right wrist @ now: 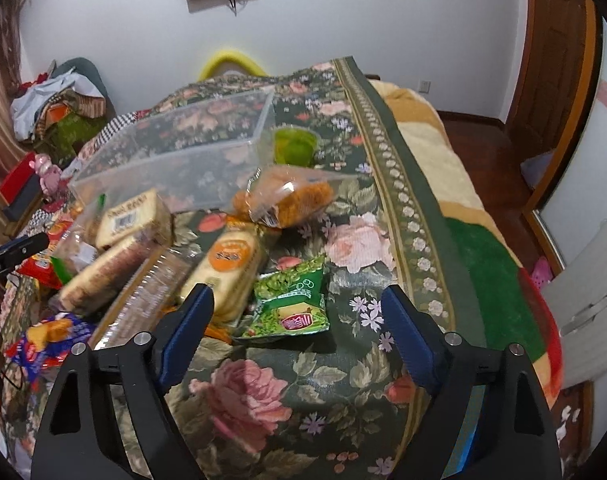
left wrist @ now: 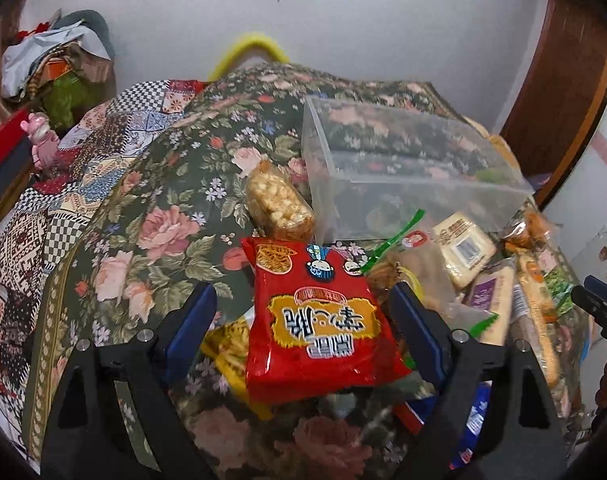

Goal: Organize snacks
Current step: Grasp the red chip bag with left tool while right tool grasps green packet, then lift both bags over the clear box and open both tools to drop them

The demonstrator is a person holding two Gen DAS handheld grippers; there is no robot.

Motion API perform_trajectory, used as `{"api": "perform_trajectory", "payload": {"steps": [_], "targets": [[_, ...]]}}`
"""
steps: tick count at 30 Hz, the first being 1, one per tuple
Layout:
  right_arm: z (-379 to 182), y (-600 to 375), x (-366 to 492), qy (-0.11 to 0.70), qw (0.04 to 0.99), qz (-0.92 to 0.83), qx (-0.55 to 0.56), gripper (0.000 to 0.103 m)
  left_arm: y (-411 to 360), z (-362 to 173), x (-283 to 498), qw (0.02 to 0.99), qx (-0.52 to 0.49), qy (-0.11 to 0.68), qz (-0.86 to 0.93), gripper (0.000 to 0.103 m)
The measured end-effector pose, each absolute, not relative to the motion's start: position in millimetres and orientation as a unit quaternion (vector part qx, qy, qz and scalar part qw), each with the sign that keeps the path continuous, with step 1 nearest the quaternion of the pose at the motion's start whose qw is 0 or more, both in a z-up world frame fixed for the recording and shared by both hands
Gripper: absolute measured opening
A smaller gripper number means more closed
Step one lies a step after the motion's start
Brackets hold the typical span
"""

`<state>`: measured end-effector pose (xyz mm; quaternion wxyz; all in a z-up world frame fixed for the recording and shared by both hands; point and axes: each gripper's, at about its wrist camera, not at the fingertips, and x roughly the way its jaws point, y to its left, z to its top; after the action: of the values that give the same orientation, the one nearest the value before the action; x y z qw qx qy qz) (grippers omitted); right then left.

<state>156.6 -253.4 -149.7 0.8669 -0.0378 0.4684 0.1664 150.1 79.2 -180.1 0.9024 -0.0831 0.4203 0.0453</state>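
**Snack pile on bedspread: grip hazards and obstructions**

Left wrist view. Left gripper (left wrist: 303,312): jaws spread, straddling red snack packet (left wrist: 311,316), pads not visibly pressing it. Packet lies on top of other wrappers near the bedspread's (left wrist: 151,216) near edge. Risk: slick foil may slip or crumple if pinched off-centre; yellow wrapper (left wrist: 227,356) underneath could be dragged along. Clear plastic box (left wrist: 403,176), empty, sits further in, with puffed-rice bar (left wrist: 279,204) leaning by its near left corner, partly in the way to it.

Right wrist view. Right gripper (right wrist: 299,312): jaws spread, nothing pinched; green snack packet (right wrist: 291,304) lies between them on the bedspread. Risk: left pad sits close to orange-labelled biscuit pack (right wrist: 231,268) and may catch it on closing. Orange crisp bag (right wrist: 287,200) rests against the box's near right corner. Green cup (right wrist: 295,146) stands beyond the box.
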Motion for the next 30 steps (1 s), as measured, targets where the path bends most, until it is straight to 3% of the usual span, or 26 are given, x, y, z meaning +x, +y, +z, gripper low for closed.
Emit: {"api": "perform_trajectory", "payload": {"steps": [3, 6, 20, 22, 24, 28, 30], "targets": [[-159, -252, 161, 0.485, 0.857, 0.169, -0.040, 0.064, 79, -188, 160, 0.896, -0.080, 0.434, 0.046, 0.088], [-168, -252, 165, 0.499, 0.849, 0.174, -0.033, 0.055, 80, -197, 169, 0.890, -0.081, 0.447, 0.042, 0.088], [-178, -247, 172, 0.504, 0.841, 0.193, -0.018, 0.035, 75, -222, 180, 0.874, -0.078, 0.478, 0.025, 0.093], [-177, -247, 172, 0.504, 0.841, 0.195, -0.015, 0.032, 75, -222, 178, 0.878, -0.075, 0.472, 0.028, 0.087], [-175, -247, 172, 0.505, 0.841, 0.195, -0.014, 0.031, 72, -220, 178, 0.881, -0.063, 0.466, 0.040, 0.067], [-168, -250, 169, 0.498, 0.845, 0.193, -0.007, 0.030, 67, -210, 175, 0.891, -0.051, 0.450, 0.041, 0.052], [-162, -251, 167, 0.490, 0.850, 0.192, -0.007, 0.030, 65, -203, 173, 0.895, -0.047, 0.442, 0.039, 0.038]]}}
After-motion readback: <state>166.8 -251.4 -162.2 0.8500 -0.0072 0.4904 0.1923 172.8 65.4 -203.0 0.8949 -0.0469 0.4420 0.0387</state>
